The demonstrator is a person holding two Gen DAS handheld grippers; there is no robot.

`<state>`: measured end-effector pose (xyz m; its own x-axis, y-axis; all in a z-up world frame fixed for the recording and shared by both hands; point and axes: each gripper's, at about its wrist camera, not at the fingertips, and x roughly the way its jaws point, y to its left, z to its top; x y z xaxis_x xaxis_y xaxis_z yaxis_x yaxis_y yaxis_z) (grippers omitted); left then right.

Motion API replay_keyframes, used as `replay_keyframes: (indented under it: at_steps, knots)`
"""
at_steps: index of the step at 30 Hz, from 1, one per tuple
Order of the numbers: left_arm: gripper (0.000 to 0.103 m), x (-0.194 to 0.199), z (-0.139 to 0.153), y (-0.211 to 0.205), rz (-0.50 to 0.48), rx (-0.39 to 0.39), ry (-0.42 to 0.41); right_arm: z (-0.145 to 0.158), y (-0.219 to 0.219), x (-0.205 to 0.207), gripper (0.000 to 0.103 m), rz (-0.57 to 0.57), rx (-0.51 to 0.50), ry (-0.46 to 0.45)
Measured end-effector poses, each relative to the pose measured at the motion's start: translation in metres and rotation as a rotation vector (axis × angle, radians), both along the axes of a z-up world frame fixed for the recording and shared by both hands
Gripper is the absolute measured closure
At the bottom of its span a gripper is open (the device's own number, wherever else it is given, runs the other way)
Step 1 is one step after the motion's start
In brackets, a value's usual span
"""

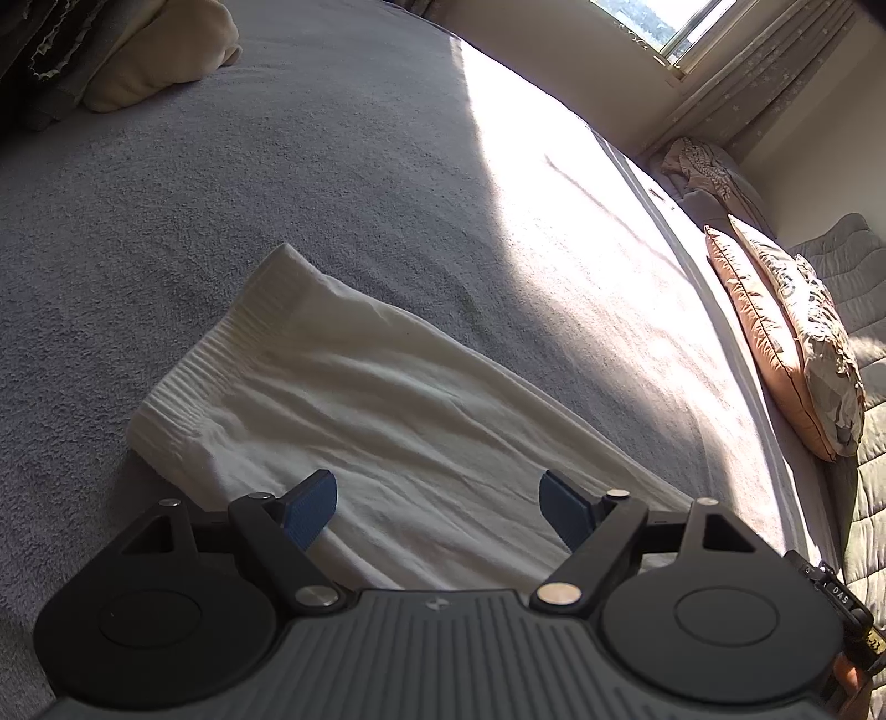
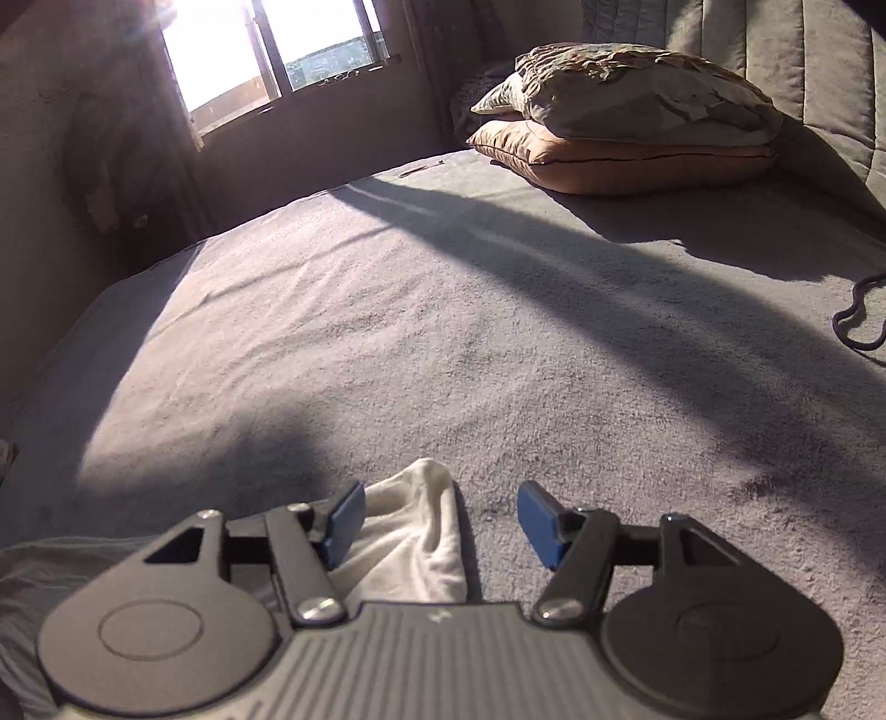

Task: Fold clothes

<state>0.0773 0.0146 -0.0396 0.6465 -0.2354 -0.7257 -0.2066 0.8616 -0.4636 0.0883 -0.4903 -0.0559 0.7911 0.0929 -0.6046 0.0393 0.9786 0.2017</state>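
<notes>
A white garment (image 1: 354, 399) with a ribbed waistband lies flat on the grey bed cover (image 1: 277, 183). My left gripper (image 1: 437, 507) hovers over its near part, open, the blue pads spread wide with only cloth below them. In the right wrist view a corner of the white garment (image 2: 415, 526) lies bunched on the bed cover (image 2: 443, 332). My right gripper (image 2: 440, 518) stands open above it. The left pad (image 2: 346, 520) is beside the cloth and nothing is pinched between the pads.
Two stacked pillows (image 2: 626, 138) lie at the bed's far side, also in the left wrist view as pillows (image 1: 786, 332). A cream cushion (image 1: 160, 50) sits far left. A dark cord (image 2: 858, 321) lies at the right. A window (image 2: 266, 50) throws sunlight across the bed.
</notes>
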Motion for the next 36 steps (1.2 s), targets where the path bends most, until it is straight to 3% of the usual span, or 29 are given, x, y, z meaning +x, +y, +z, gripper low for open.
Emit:
replay_keyframes:
  at_steps: [5,8,9,10,13,17,22,24,25,27,33,36]
  knots:
    - [0.02,-0.002,0.001,-0.001,-0.004,-0.003,-0.003,0.002,0.077,-0.021,0.037,0.336,-0.189,-0.008]
    - [0.02,-0.003,0.001,-0.002,-0.007,-0.004,-0.005,-0.015,0.112,-0.02,0.043,0.409,-0.304,0.018]
    - [0.02,-0.003,0.001,-0.002,-0.008,-0.005,-0.006,-0.021,0.118,-0.018,0.053,0.41,-0.325,0.031]
    - [0.02,-0.003,0.001,-0.002,-0.009,-0.005,-0.007,-0.026,0.122,-0.016,0.07,0.406,-0.34,0.046]
    - [0.02,-0.003,0.002,-0.002,-0.006,-0.009,-0.007,-0.03,0.129,-0.014,0.099,0.379,-0.357,0.043]
    - [0.02,-0.002,0.002,-0.001,-0.002,-0.01,-0.007,-0.016,0.128,-0.02,0.099,0.347,-0.306,0.017]
    - [0.02,-0.003,0.001,-0.004,-0.014,-0.004,-0.005,-0.029,0.131,-0.019,0.098,0.347,-0.292,0.084]
    - [0.02,-0.003,0.001,-0.004,-0.017,-0.001,-0.006,-0.029,0.131,-0.022,0.089,0.377,-0.3,0.107]
    - [0.02,-0.003,0.001,-0.004,-0.017,0.0,-0.007,-0.026,0.13,-0.025,0.072,0.396,-0.305,0.121]
    - [0.02,-0.002,0.001,-0.003,-0.012,-0.001,-0.005,-0.016,0.119,-0.03,0.05,0.407,-0.286,0.144]
    - [0.02,-0.003,0.0,-0.008,-0.021,0.007,-0.002,0.007,0.078,-0.032,0.045,0.256,-0.152,0.021]
    - [0.02,-0.003,-0.002,-0.011,-0.03,0.011,0.001,-0.005,0.077,-0.022,0.045,0.213,-0.156,0.055]
